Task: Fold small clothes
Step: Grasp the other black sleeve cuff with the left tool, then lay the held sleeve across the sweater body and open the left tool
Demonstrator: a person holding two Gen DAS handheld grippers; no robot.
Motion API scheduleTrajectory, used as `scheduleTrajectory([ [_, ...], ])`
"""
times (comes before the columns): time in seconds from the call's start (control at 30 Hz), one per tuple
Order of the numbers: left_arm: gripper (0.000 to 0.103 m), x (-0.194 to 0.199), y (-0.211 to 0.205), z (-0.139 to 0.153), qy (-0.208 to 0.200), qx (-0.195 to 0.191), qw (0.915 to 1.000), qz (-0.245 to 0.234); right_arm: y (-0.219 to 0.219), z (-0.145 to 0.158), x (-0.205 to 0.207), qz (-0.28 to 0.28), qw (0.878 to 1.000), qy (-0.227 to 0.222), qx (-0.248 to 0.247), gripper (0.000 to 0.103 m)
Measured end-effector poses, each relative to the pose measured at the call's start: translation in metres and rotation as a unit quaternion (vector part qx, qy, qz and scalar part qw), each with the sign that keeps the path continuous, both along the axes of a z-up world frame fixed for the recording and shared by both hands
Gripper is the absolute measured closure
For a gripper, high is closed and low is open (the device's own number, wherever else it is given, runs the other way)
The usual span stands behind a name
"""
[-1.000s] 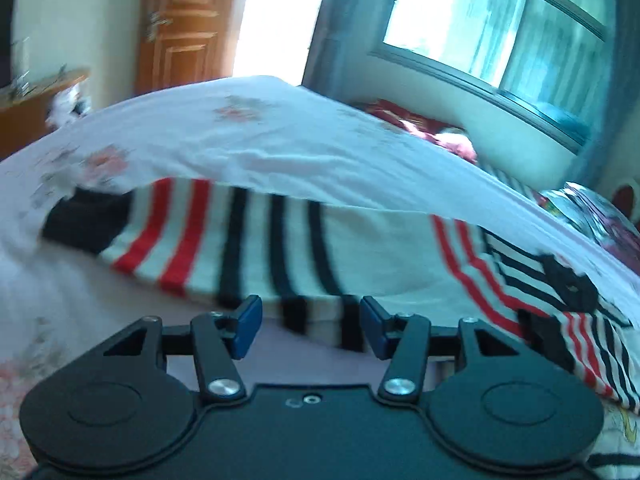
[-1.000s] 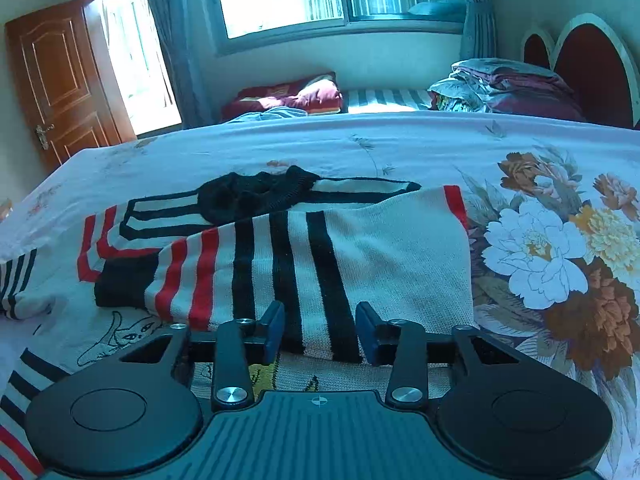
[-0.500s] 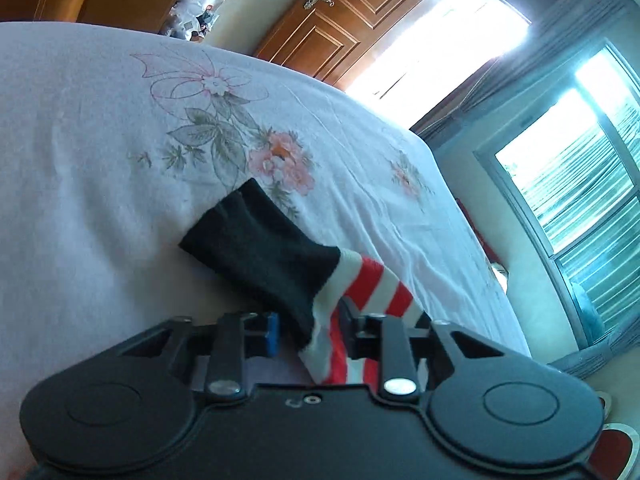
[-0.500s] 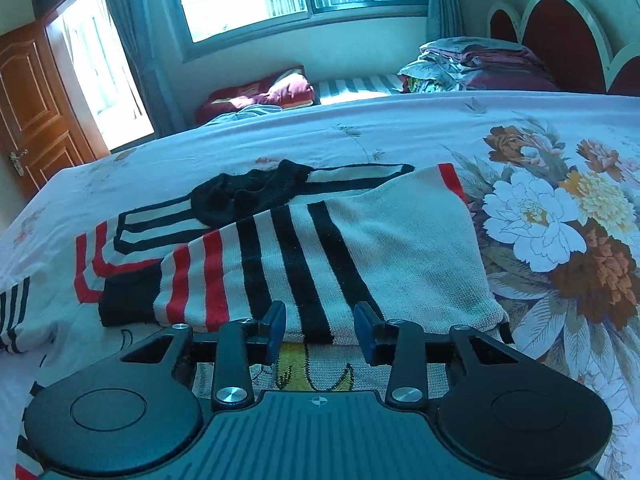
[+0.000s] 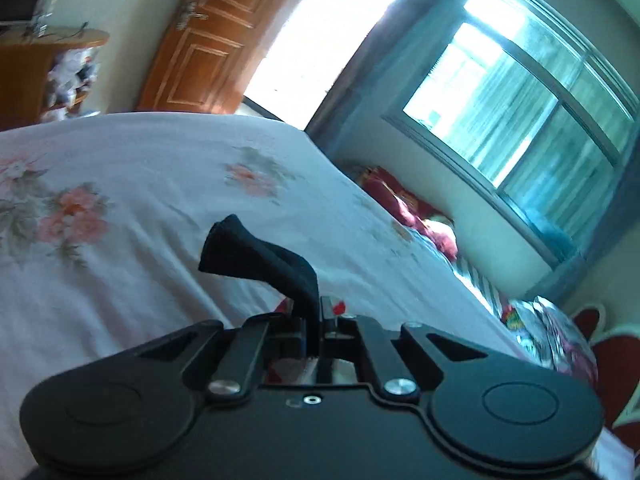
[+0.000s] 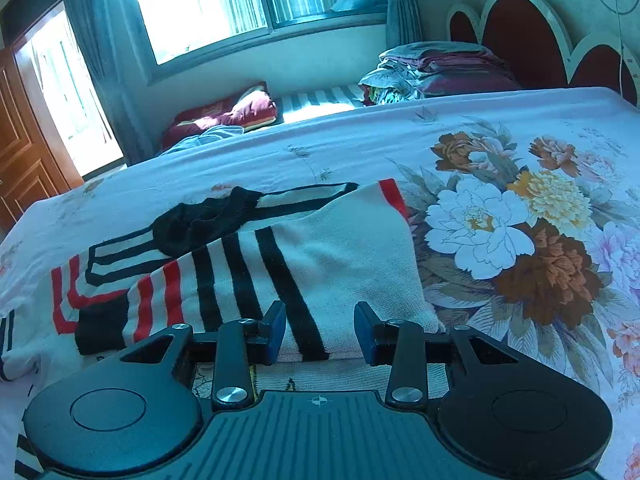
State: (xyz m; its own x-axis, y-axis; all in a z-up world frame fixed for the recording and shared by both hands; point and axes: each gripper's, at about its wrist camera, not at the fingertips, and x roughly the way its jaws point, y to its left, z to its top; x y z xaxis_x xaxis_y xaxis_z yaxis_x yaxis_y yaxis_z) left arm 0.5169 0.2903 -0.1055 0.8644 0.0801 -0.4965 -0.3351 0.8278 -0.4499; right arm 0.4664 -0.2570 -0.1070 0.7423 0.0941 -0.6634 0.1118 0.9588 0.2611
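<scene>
Jaws of left gripper [image 5: 316,320] pinch sweater's black cuff [image 5: 260,258], w/ cuff sticking up past them.

Motion blur softens the left wrist view, smearing the wooden door [image 5: 208,40], the cluttered shelf [image 5: 68,72] and the floral bedsheet [image 5: 120,200]. The left claw [image 5: 318,326] is clamped on a black sleeve cuff [image 5: 260,256]; its housing hides the rest of the garment, leaving only red slivers visible. In the right wrist view, the right claw [image 6: 320,332], its 2 pads apart, covers the near edge of the striped sweater [image 6: 280,272], hiding a yellow print beneath the fold. The sweater's left part runs past the picture's edge. The folded bedding [image 6: 440,68] by the headboard [image 6: 540,36] is too distant to identify piece by piece.
</scene>
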Motion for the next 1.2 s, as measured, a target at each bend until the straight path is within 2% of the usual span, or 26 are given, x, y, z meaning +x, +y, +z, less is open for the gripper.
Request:
scheduleTrajectory([
  [0.07, 0.099, 0.009, -0.046, 0.008, -0.001, 0.034, 0.9980, -0.054, -0.008, -0.001, 0.001, -0.006, 1.000, -0.002, 0.009, 0.064],
  [0.17, 0.099, 0.024, -0.118, 0.013, 0.007, 0.092, 0.9877, -0.126, -0.020, -0.004, 0.001, -0.014, 1.000, -0.004, 0.025, 0.064],
  [0.3, 0.099, 0.039, -0.197, 0.008, 0.016, 0.122, 0.9722, -0.199, -0.034, -0.006, -0.003, -0.017, 0.999, -0.009, 0.042, 0.064],
  [0.53, 0.099, 0.050, -0.322, -0.015, 0.046, 0.207, 0.9233, -0.320, -0.070, -0.008, -0.017, -0.036, 0.997, -0.015, 0.065, 0.064],
  [0.77, 0.099, 0.052, -0.400, -0.046, 0.072, 0.251, 0.8783, -0.400, -0.105, -0.010, -0.033, -0.056, 0.995, -0.012, 0.076, 0.064],
  [0.8, 0.095, 0.051, -0.410, -0.050, 0.075, 0.251, 0.8725, -0.412, -0.110, -0.010, -0.036, -0.058, 0.995, -0.012, 0.079, 0.064],
  [0.83, 0.081, 0.050, -0.419, -0.054, 0.079, 0.251, 0.8666, -0.424, -0.115, -0.010, -0.038, -0.059, 0.995, -0.012, 0.082, 0.064],
  [0.87, 0.073, 0.047, -0.426, -0.058, 0.074, 0.245, 0.8611, -0.439, -0.119, -0.010, -0.041, -0.061, 0.995, -0.012, 0.084, 0.064],
  [0.9, 0.053, 0.044, -0.433, -0.062, 0.069, 0.238, 0.8555, -0.455, -0.122, -0.010, -0.042, -0.062, 0.994, -0.012, 0.087, 0.064],
  [0.93, 0.040, 0.042, -0.438, -0.065, 0.066, 0.231, 0.8503, -0.469, -0.125, -0.010, -0.043, -0.063, 0.994, -0.012, 0.090, 0.064],
  [0.97, 0.037, 0.037, -0.444, -0.067, 0.060, 0.224, 0.8450, -0.482, -0.127, -0.010, -0.043, -0.063, 0.993, -0.012, 0.094, 0.064],
  [1.0, 0.037, 0.032, -0.445, -0.068, 0.053, 0.222, 0.8447, -0.484, -0.128, -0.009, -0.042, -0.063, 0.993, -0.012, 0.096, 0.064],
  [1.03, 0.038, 0.028, -0.444, -0.066, 0.047, 0.223, 0.8484, -0.478, -0.128, -0.009, -0.041, -0.060, 0.993, -0.012, 0.098, 0.064],
  [1.2, 0.039, 0.007, -0.390, -0.041, 0.014, 0.232, 0.8819, -0.410, -0.110, -0.007, -0.019, -0.019, 0.993, -0.018, 0.116, 0.064],
])
